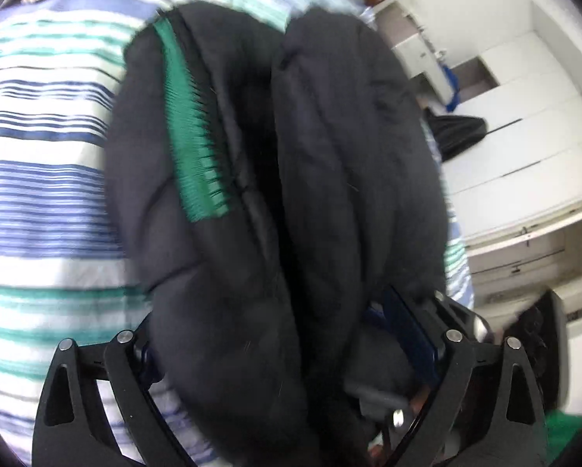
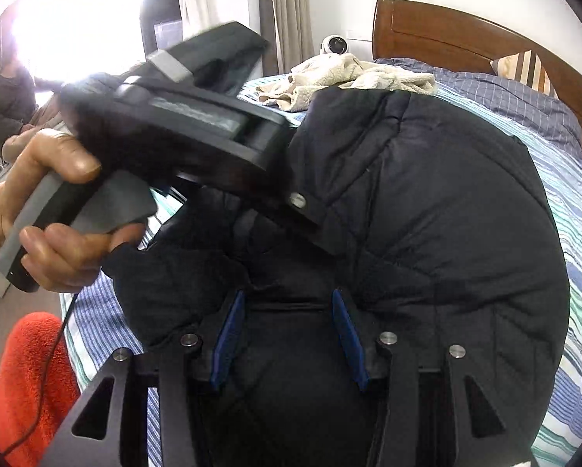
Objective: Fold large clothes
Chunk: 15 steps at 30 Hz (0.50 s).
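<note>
The right tool (image 2: 287, 334) sits nearest in its own view, its blue pads (image 2: 228, 338) set partly apart with the dark quilted jacket (image 2: 427, 202) bunched between them; the cloth fills the gap, and the tool is clenched on that fold. The jacket is a black padded coat heaped in a rounded mound on the bed (image 2: 579, 233), which is covered with a blue, green and white striped sheet.

From the left wrist, the left tool (image 1: 291, 346) has its jaws spread wide around a thick roll of the same jacket (image 1: 252, 194); whether the pads press on it cannot be told, since the cloth hides them. A green ribbed band (image 1: 191, 128) runs along one fold of the jacket.

In the right view, the left hand (image 2: 46, 210) grips the grey handle of the left tool just above the jacket. Farther back a cream fleece garment (image 2: 341, 74) lies on the bed, beside a small white camera (image 2: 333, 44) and before the wooden headboard (image 2: 466, 35).
</note>
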{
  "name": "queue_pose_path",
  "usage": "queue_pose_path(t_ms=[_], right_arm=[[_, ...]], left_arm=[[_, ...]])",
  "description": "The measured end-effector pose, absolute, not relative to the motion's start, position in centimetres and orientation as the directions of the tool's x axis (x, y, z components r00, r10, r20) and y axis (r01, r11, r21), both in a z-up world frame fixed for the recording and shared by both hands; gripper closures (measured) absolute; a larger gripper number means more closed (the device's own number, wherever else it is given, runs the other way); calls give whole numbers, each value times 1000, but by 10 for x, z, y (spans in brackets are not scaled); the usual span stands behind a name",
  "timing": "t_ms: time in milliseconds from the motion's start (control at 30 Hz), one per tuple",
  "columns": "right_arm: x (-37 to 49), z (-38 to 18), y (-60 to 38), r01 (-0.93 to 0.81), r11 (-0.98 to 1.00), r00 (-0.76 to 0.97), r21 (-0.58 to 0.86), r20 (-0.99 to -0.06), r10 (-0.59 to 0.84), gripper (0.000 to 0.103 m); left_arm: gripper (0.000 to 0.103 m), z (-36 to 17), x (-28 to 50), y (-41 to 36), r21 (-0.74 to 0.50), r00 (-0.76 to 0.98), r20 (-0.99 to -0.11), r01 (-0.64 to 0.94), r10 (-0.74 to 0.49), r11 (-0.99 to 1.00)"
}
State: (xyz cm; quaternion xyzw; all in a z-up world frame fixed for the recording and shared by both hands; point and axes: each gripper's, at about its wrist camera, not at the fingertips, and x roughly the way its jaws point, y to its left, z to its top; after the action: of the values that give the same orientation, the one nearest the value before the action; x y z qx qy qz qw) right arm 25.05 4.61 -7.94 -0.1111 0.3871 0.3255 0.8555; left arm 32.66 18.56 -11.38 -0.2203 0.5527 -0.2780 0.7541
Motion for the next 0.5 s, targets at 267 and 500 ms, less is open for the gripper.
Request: queue_pose_path(t_ms=[267,500], right_arm=[[254,-78,18,-665,729,433,164,-711,555,57],[262,-85,2,-655,724,409,214,-705,579,59]], left_arm=[[8,-131,302,265,-822,404,-505,42,-763,567],[8,-158,312,239,-871,320,-426,108,-846,479]])
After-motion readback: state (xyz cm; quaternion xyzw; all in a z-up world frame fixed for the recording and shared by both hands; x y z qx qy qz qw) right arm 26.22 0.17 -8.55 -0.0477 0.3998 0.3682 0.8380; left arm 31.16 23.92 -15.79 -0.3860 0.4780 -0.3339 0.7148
